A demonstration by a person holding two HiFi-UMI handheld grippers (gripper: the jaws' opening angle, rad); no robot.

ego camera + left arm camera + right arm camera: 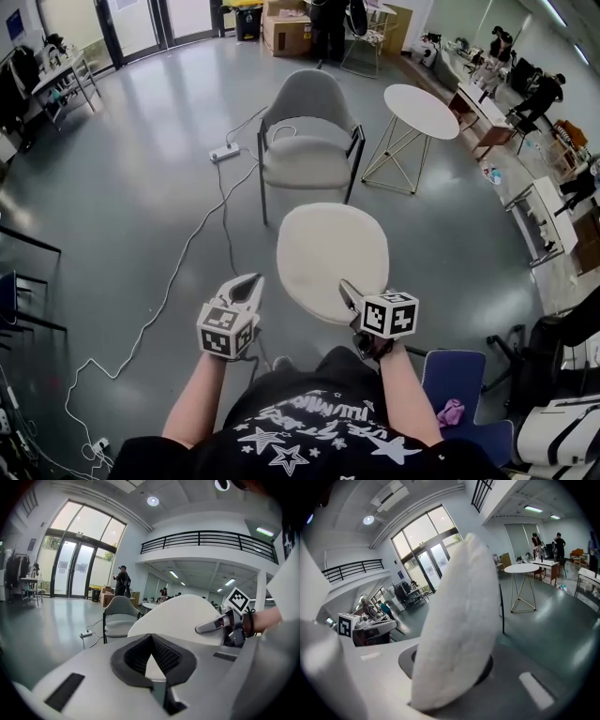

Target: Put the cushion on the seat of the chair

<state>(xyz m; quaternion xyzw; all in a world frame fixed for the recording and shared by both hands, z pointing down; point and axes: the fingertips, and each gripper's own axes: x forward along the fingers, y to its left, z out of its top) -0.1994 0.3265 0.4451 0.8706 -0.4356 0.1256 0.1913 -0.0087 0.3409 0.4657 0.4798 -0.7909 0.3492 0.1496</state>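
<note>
A round off-white cushion (330,251) hangs in the air in front of me, held flat by its near right edge. My right gripper (348,292) is shut on that edge; in the right gripper view the cushion (457,620) stands edge-on between the jaws and fills the middle. The grey armchair (306,141) stands on the floor just beyond the cushion, with its seat (305,159) bare. My left gripper (249,287) is to the left of the cushion, apart from it. Its jaw tips (151,637) meet with nothing between them. The left gripper view also shows the cushion (180,613), the right gripper (208,627) and the chair (119,617).
A round white side table (422,111) on a wire base stands to the right of the chair. A white power strip (223,152) and its cable (178,272) lie on the floor at the left. A blue chair (457,389) is at my near right. Desks and people line the far right.
</note>
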